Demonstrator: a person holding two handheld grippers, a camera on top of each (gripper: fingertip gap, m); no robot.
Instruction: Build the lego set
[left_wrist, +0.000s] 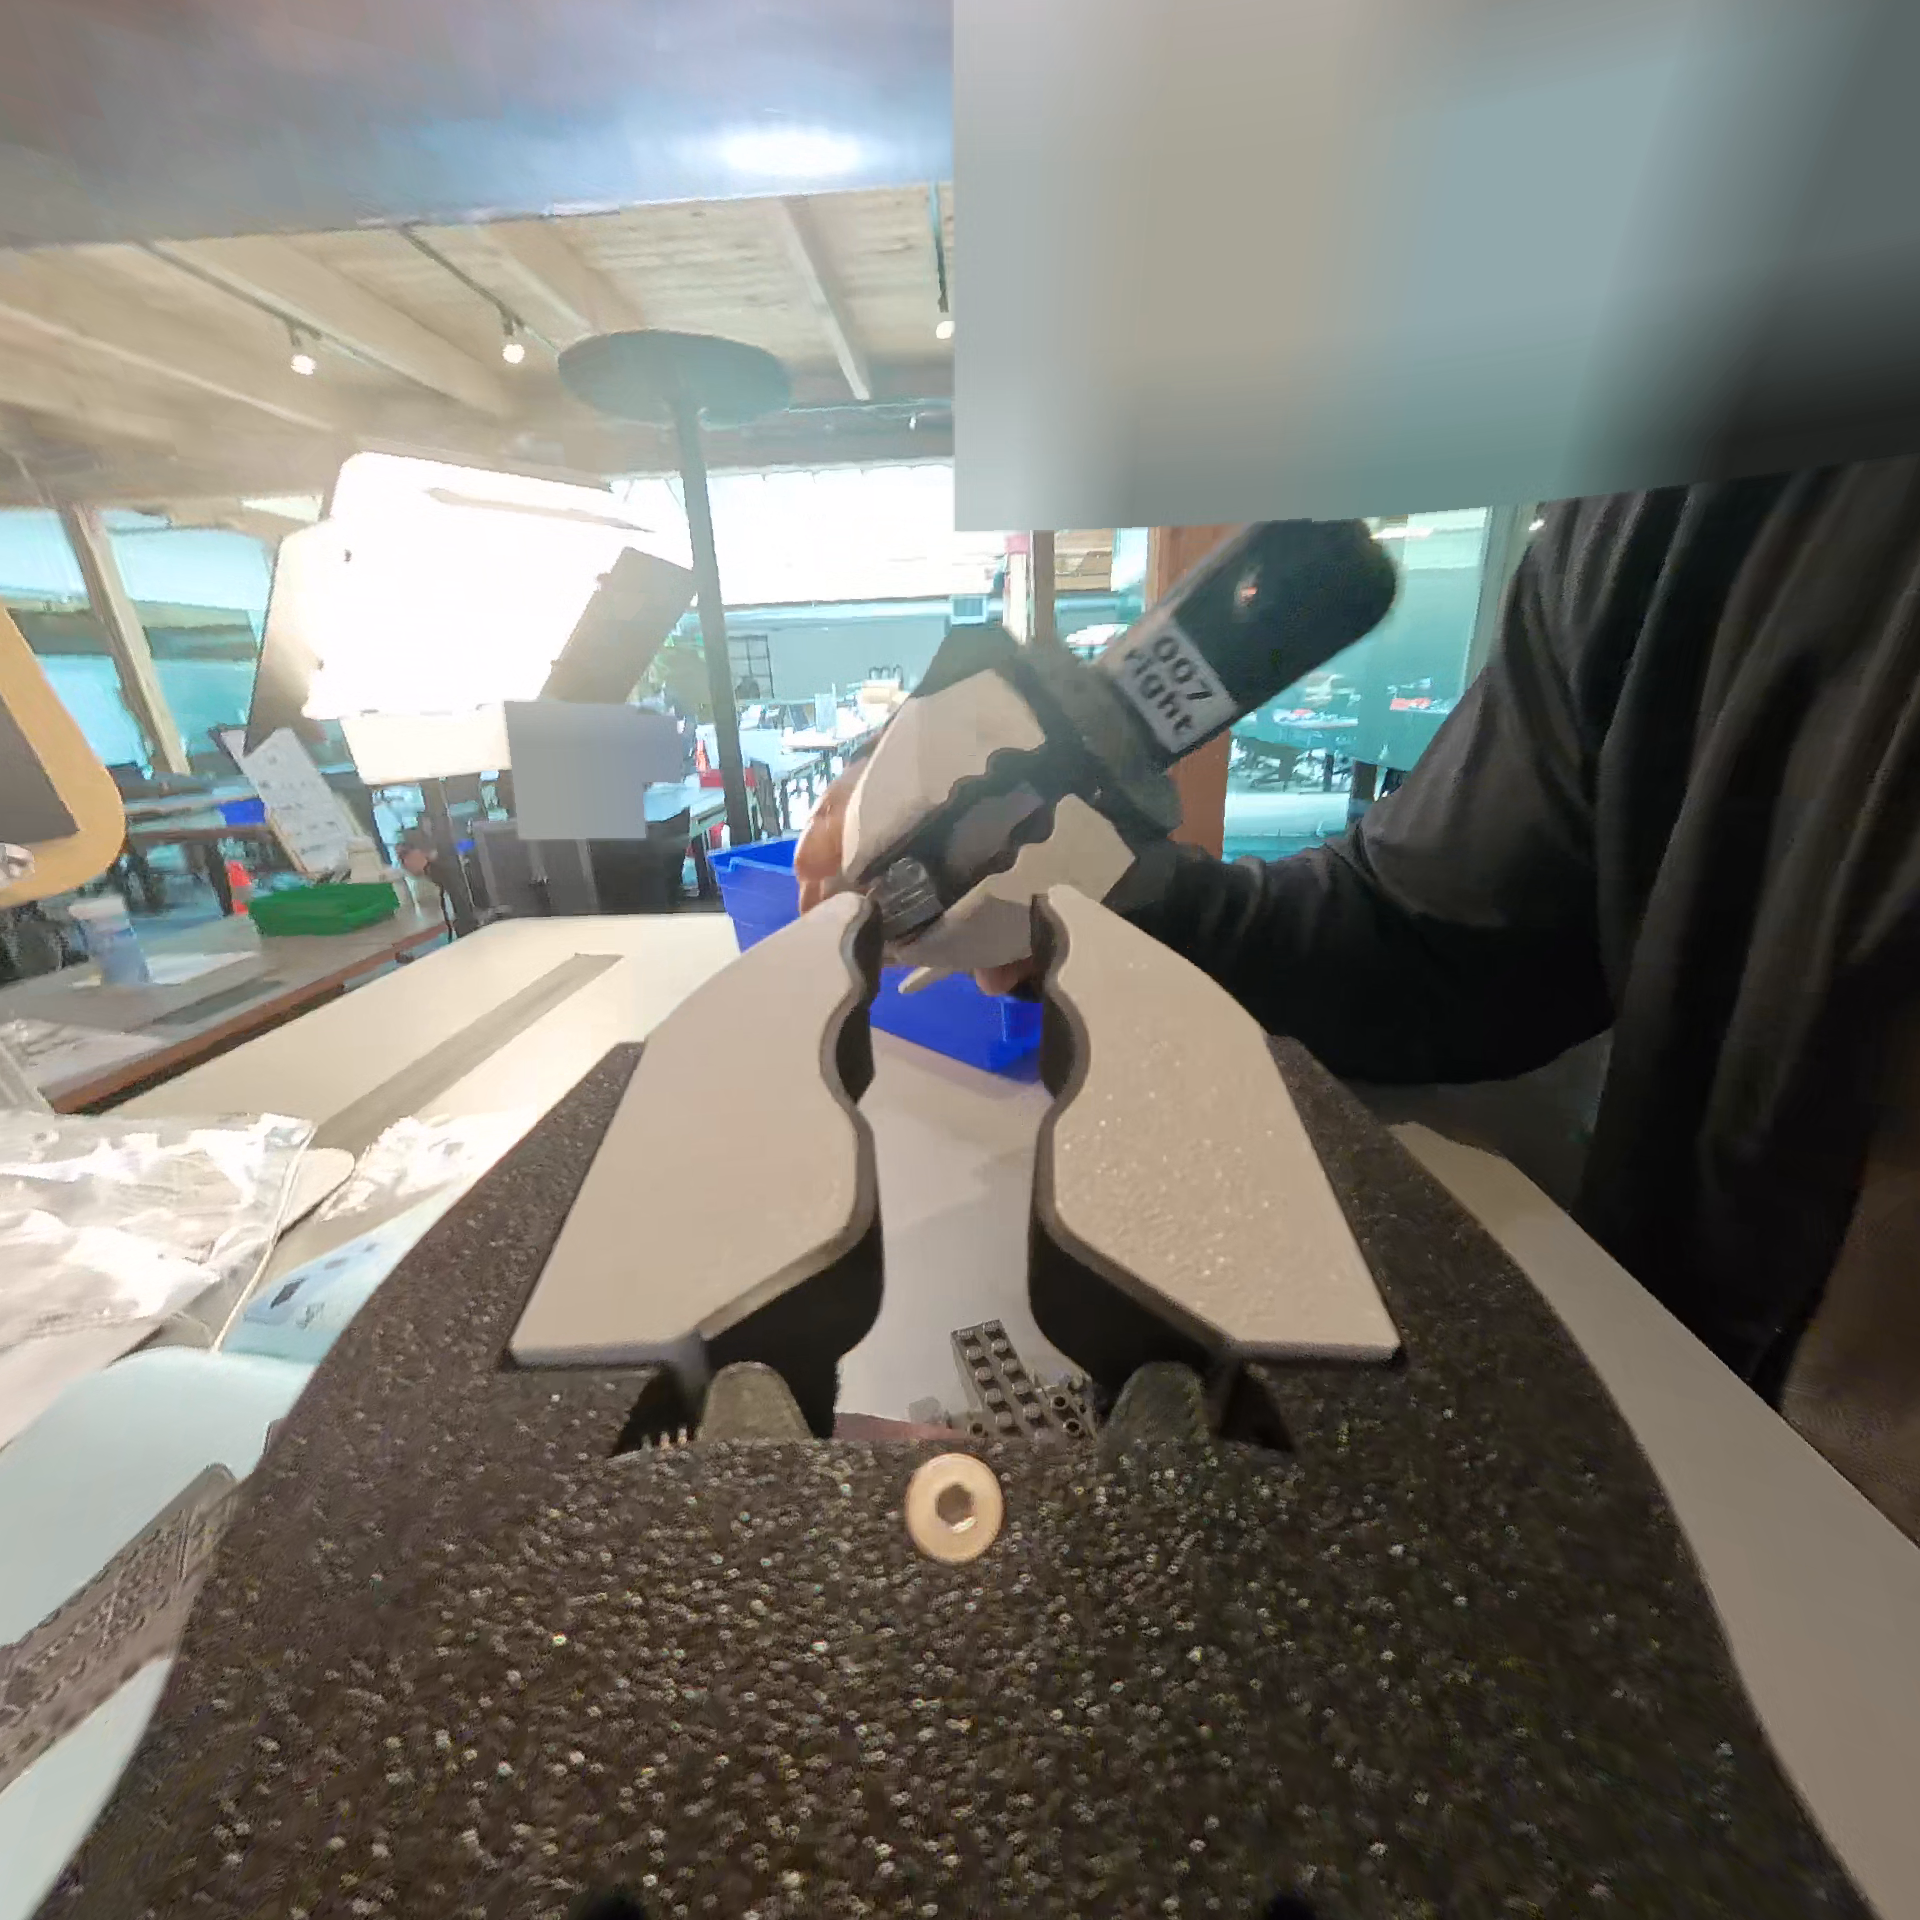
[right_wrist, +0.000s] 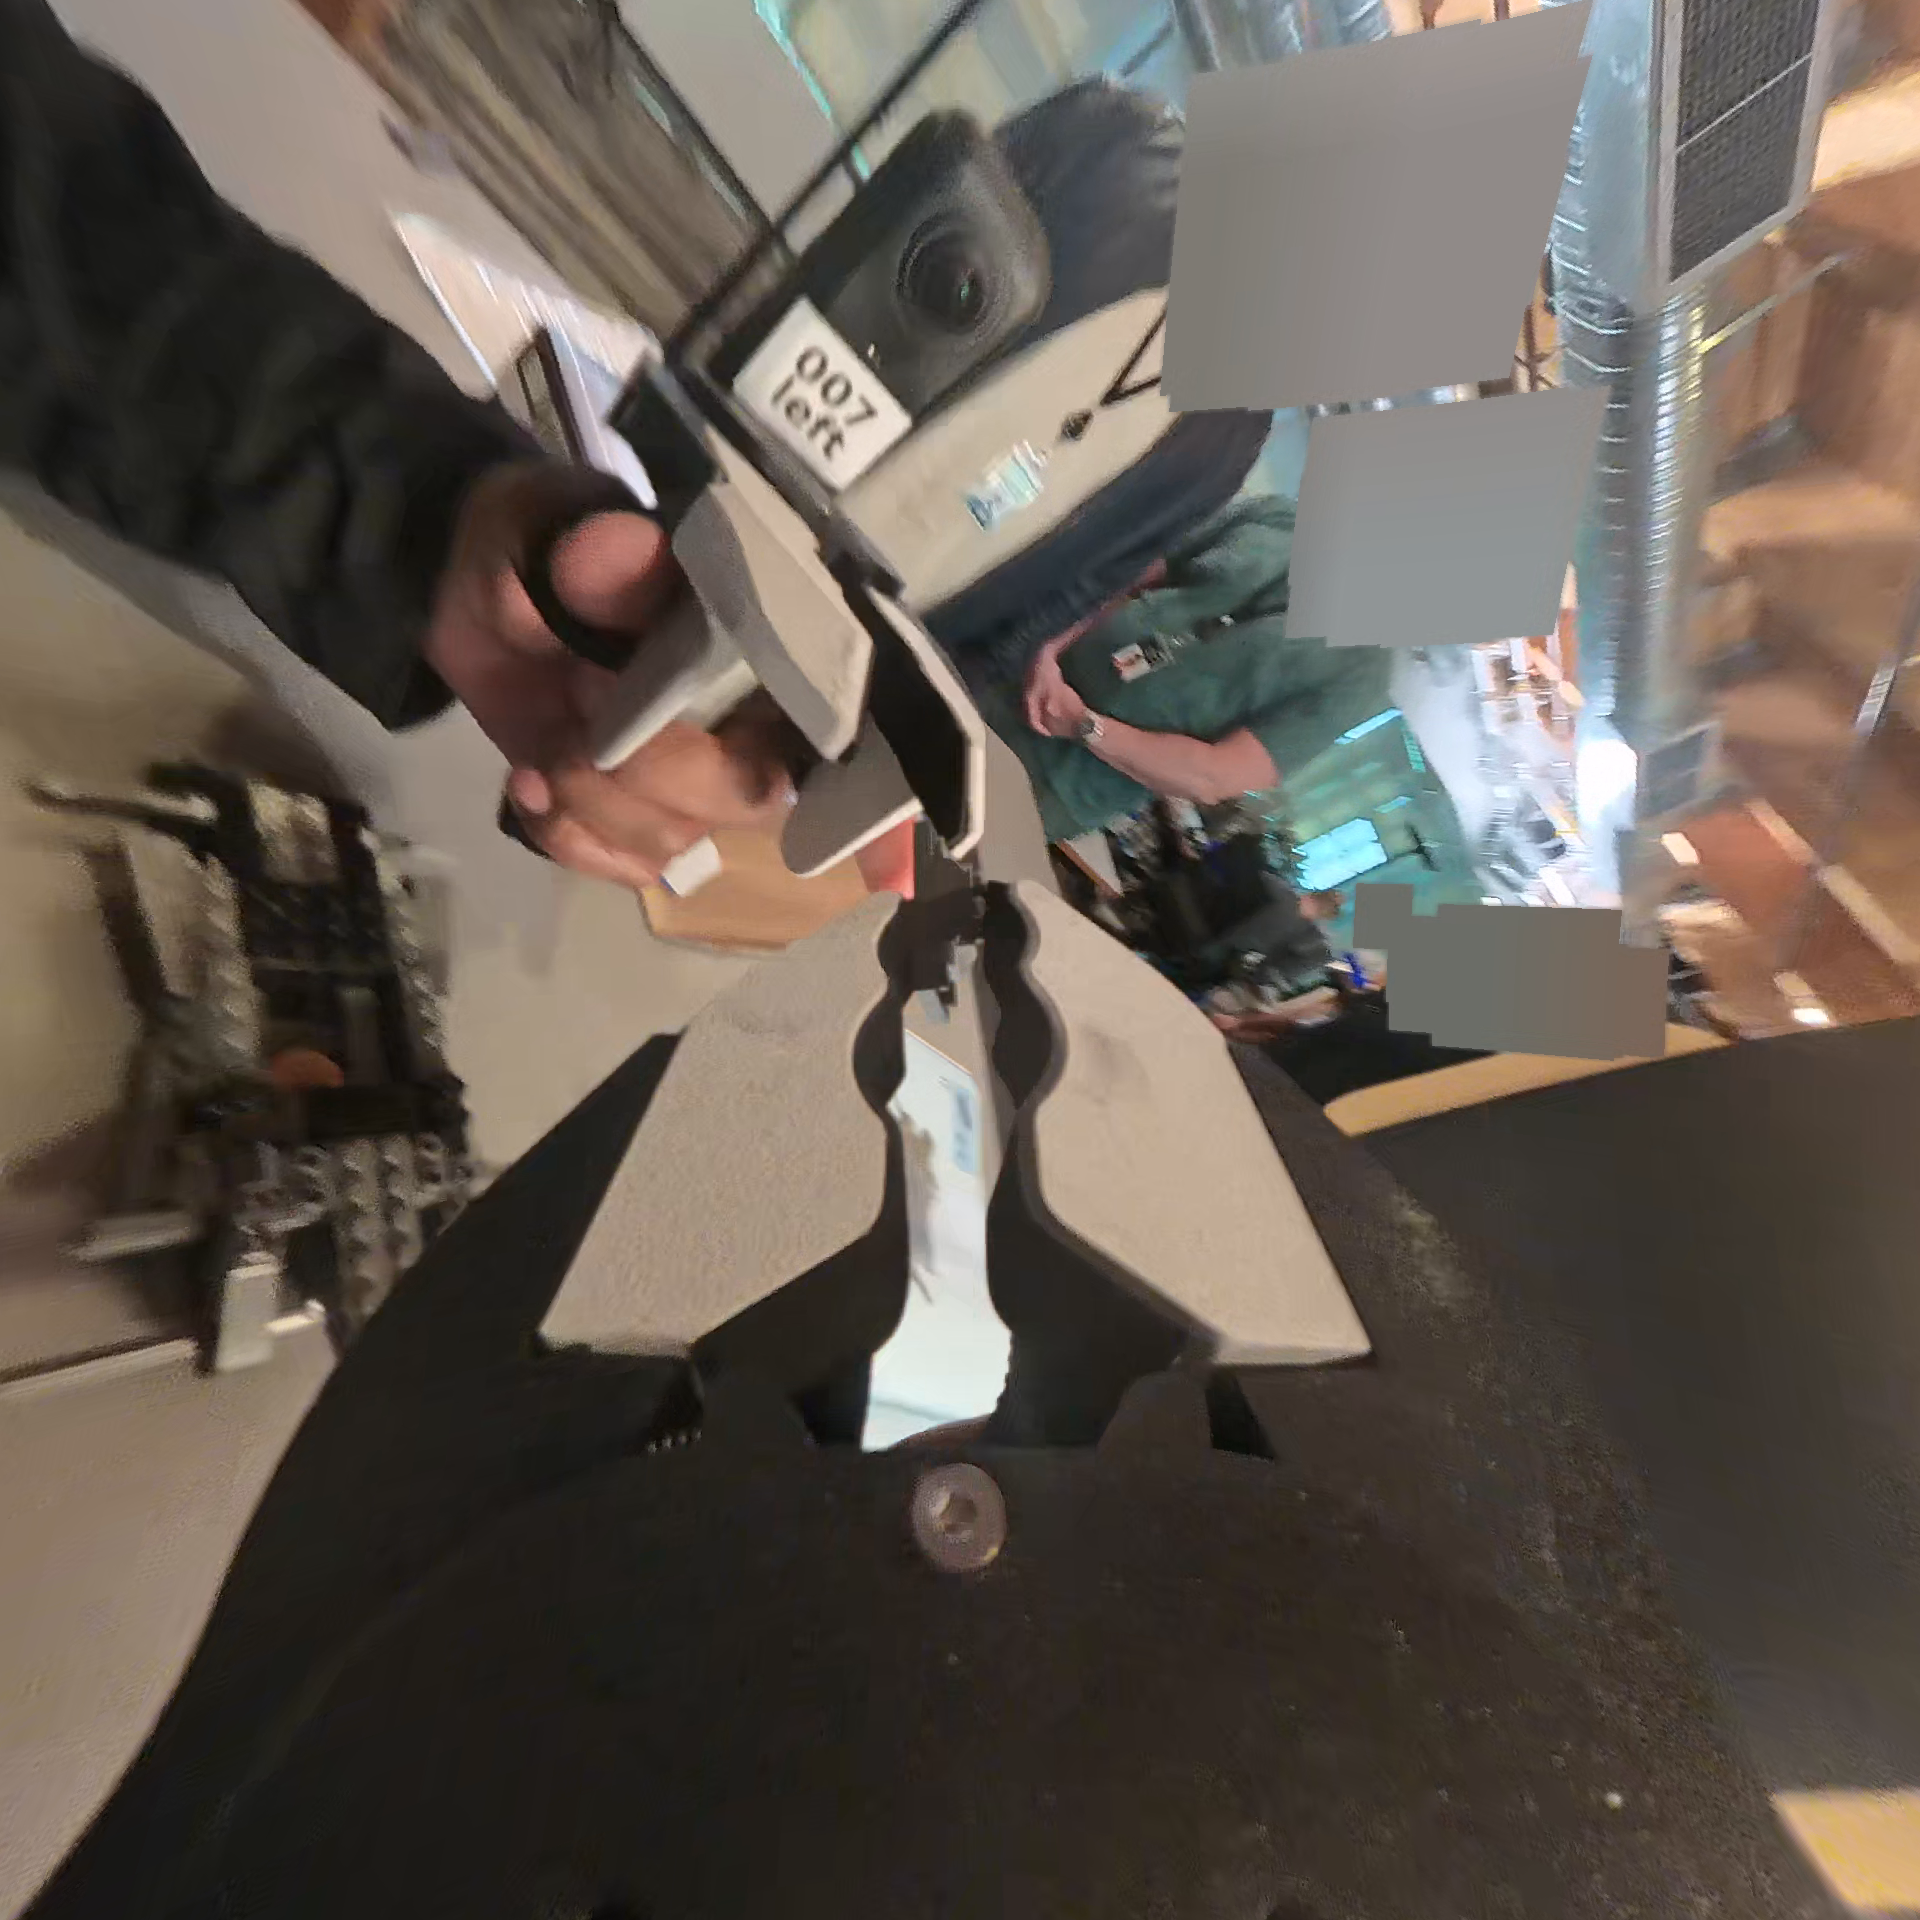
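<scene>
Right gripper (right_wrist: 961, 935) clamps a small dark brick piece (right_wrist: 935, 951) at its tips; left gripper (right_wrist: 914, 821) just beyond, touching it; blurred brick model (right_wrist: 281, 1039) far left.

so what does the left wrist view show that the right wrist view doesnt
Only the left wrist view: a blue bin, crumpled clear plastic bags, grey studded plates on the table, and a green tray.

Only the right wrist view: a grey and black brick-built model and a bystander in a green top.

Both: the right gripper clamping a small dark piece, and the left gripper open beside it.
</scene>
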